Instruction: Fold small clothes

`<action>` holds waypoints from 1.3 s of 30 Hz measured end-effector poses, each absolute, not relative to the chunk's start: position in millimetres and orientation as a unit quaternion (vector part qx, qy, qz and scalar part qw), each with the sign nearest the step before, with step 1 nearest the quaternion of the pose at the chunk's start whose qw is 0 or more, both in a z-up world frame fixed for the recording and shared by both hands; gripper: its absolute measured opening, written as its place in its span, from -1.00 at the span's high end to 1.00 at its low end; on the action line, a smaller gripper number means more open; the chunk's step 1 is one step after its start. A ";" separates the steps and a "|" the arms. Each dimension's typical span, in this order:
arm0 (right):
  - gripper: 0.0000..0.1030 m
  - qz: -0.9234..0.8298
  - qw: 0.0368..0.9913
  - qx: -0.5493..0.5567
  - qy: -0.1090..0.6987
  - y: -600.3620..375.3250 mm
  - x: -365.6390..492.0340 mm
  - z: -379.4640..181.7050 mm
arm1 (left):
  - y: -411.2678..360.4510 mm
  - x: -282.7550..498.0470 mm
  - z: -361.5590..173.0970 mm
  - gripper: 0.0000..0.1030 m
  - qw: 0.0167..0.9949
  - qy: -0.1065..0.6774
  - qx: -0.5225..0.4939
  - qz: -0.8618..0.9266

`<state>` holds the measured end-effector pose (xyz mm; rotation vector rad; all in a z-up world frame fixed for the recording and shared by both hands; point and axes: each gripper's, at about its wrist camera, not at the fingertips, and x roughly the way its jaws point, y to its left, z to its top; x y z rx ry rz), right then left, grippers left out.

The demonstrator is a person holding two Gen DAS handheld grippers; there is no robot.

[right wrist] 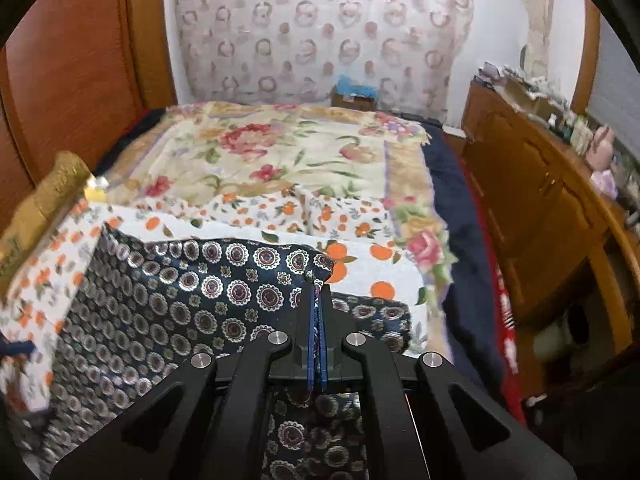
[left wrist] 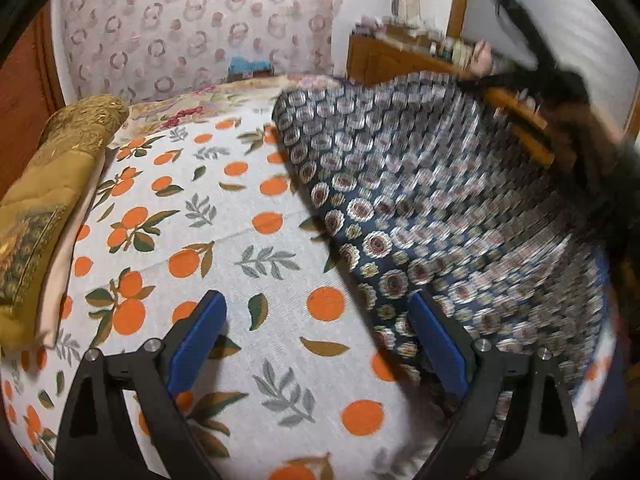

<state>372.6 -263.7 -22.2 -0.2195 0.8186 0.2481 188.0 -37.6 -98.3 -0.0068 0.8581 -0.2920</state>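
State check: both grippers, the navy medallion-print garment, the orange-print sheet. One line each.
Left gripper: open, nothing between its blue pads, over the sheet.
Right gripper: shut on the garment's edge.
Navy medallion-print garment: partly lifted, one edge raised, the rest draped on the bed.
White orange-print sheet: spread flat on the bed.

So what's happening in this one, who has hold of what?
A person is folding a navy patterned garment on a bed covered by an orange-print sheet. The right claw is shut on a corner of the garment and holds it up off the sheet. The left claw is wide open above the sheet with nothing between its fingers, the garment's edge beside its right finger. The fold is not finished.
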 end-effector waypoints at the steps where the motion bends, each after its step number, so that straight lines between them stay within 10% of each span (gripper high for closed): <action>1: 1.00 0.121 0.903 -0.110 0.398 -263.6 373.3 -21.5 | -36.0 185.5 -94.3 -0.82 0.900 0.411 -0.012 -0.144; 24: 0.88 0.124 0.916 -0.088 0.371 -307.2 281.5 -12.5 | -53.6 153.4 -69.0 -0.82 0.911 0.377 0.001 -0.167; 39: 0.15 0.126 0.909 -0.063 0.393 -320.0 154.6 -56.2 | -71.6 119.8 -84.0 -0.49 0.889 0.399 0.004 -0.223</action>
